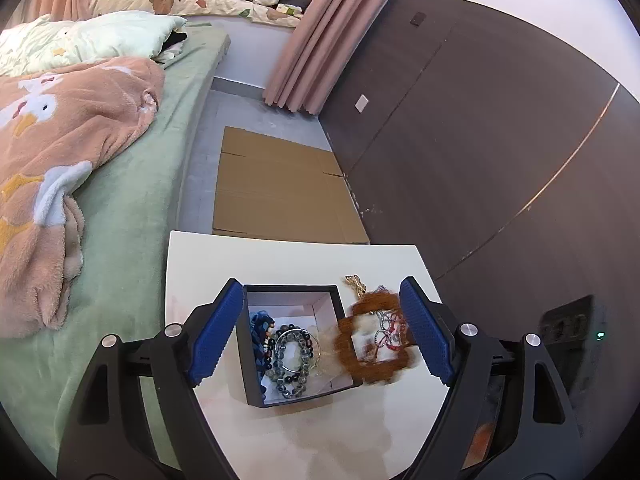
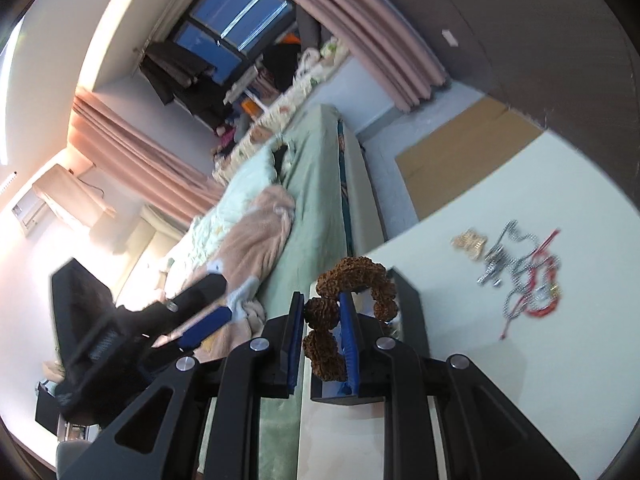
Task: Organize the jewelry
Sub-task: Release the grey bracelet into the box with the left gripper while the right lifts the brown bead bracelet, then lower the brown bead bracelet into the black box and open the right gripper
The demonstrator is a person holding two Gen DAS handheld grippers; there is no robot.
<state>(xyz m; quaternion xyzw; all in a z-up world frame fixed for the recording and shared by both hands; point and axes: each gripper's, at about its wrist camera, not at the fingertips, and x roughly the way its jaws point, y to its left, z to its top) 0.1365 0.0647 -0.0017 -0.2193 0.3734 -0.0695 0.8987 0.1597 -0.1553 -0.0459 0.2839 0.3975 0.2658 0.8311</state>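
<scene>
The right hand-held gripper [image 2: 322, 334] is pinching a bumpy brown bead bracelet [image 2: 352, 280] between its blue pads. Most of the loop is sticking out past the tips. In the left view the bracelet looks blurry, just right of the black box [image 1: 294, 344], which is sitting on the white bench [image 1: 280, 256] between the left fingers. The left hand-held gripper [image 1: 322, 334] is spread wide and holding nothing.

The bracelet could be slipping, because only a few beads are pinched. If it is let go too soon, it may be landing on the box wall, or on the loose chains [image 2: 520, 276] lying to the right of the gripper, and getting tangled.
</scene>
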